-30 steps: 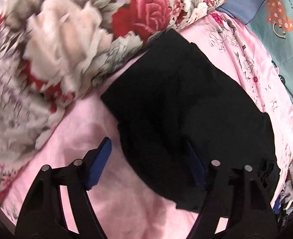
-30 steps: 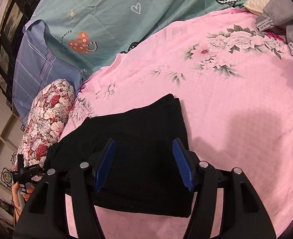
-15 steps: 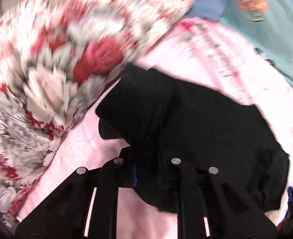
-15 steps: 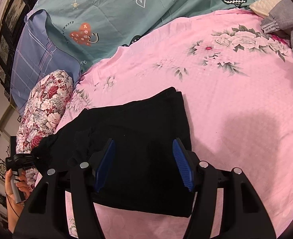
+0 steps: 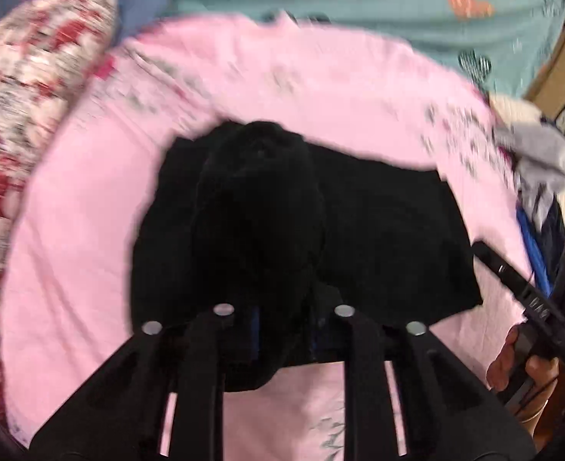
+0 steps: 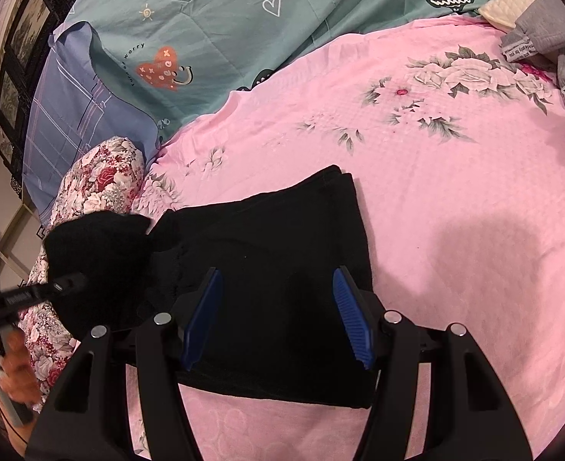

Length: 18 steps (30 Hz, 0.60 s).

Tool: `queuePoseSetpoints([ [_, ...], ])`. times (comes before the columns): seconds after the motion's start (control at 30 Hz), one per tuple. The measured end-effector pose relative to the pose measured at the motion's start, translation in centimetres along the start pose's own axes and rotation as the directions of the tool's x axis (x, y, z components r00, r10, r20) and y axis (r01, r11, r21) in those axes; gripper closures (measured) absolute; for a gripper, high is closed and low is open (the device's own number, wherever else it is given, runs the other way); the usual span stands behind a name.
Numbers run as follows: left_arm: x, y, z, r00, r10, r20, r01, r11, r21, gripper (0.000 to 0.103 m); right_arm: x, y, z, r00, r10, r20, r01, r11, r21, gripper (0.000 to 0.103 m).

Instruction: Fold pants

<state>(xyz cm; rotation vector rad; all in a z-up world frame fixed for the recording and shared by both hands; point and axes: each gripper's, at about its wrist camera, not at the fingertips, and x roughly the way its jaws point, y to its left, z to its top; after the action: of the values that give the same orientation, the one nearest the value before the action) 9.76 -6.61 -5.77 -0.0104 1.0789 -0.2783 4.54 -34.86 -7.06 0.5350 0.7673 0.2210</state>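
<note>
Black pants (image 6: pixel 282 253) lie partly folded on the pink floral bedsheet (image 6: pixel 455 192). My left gripper (image 5: pixel 282 330) is shut on the pants' end (image 5: pixel 259 211) and holds it lifted over the rest of the garment (image 5: pixel 390 230); that raised end also shows in the right wrist view (image 6: pixel 98 253) at the left. My right gripper (image 6: pixel 276 315) is open and empty, hovering over the near edge of the flat pants, with the blue pads (image 6: pixel 349 319) apart.
A floral bolster (image 6: pixel 98 180) lies left of the pants. A teal quilt (image 6: pixel 244 19) and a blue pillow (image 6: pixel 71 115) lie at the back. A pile of grey clothes (image 6: pixel 551 46) sits at the right edge of the bed.
My left gripper closed on the pants' end, lifted it and swung it over the garment toward the right. The right gripper has stayed open in place.
</note>
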Motion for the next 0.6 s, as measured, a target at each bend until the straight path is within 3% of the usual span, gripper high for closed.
queuePoseSetpoints([
  [0.07, 2.8, -1.2, -0.9, 0.998, 0.002, -0.062, 0.000, 1.000, 0.026, 0.058, 0.1, 0.0, 0.0, 1.000, -0.001, -0.007, 0.001, 1.000, 0.001, 0.042],
  [0.13, 3.2, -1.2, -1.4, 0.998, 0.024, -0.062, -0.022, 0.999, 0.040, 0.054, 0.4, 0.0, -0.1, 1.000, 0.000, -0.021, 0.000, 1.000, -0.001, 0.042],
  [0.17, 2.6, -1.0, -1.8, 0.999, 0.006, -0.054, -0.004, 0.999, 0.038, 0.045, 0.5, 0.0, -0.2, 1.000, -0.002, -0.025, 0.002, 1.000, -0.002, 0.042],
  [0.2, 1.9, -0.6, -1.7, 0.998, -0.024, -0.052, 0.026, 0.999, 0.025, 0.028, 0.5, 0.1, -0.2, 1.000, -0.006, -0.027, 0.005, 1.000, -0.005, 0.042],
  [0.23, 1.3, -0.2, -1.7, 0.998, -0.044, -0.046, 0.044, 0.999, 0.011, 0.023, 0.6, 0.1, -0.3, 1.000, -0.007, -0.028, 0.007, 1.000, -0.007, 0.042],
  [0.33, -1.4, 1.4, -1.0, 0.998, -0.056, 0.019, 0.056, 0.998, -0.020, 0.018, 0.8, 0.3, -0.4, 0.999, -0.005, -0.037, 0.005, 1.000, -0.011, 0.042],
  [0.5, -4.8, 6.4, -1.0, 0.992, 0.060, 0.109, -0.047, 0.992, -0.114, 0.014, 1.1, 0.6, -0.6, 0.999, 0.003, -0.052, -0.004, 1.000, -0.013, 0.042],
  [0.6, -4.7, 9.7, -1.4, 0.992, 0.077, 0.100, -0.054, 0.975, -0.215, 0.014, 1.2, 1.4, -0.6, 0.998, 0.015, -0.061, -0.016, 1.000, -0.026, 0.027],
])
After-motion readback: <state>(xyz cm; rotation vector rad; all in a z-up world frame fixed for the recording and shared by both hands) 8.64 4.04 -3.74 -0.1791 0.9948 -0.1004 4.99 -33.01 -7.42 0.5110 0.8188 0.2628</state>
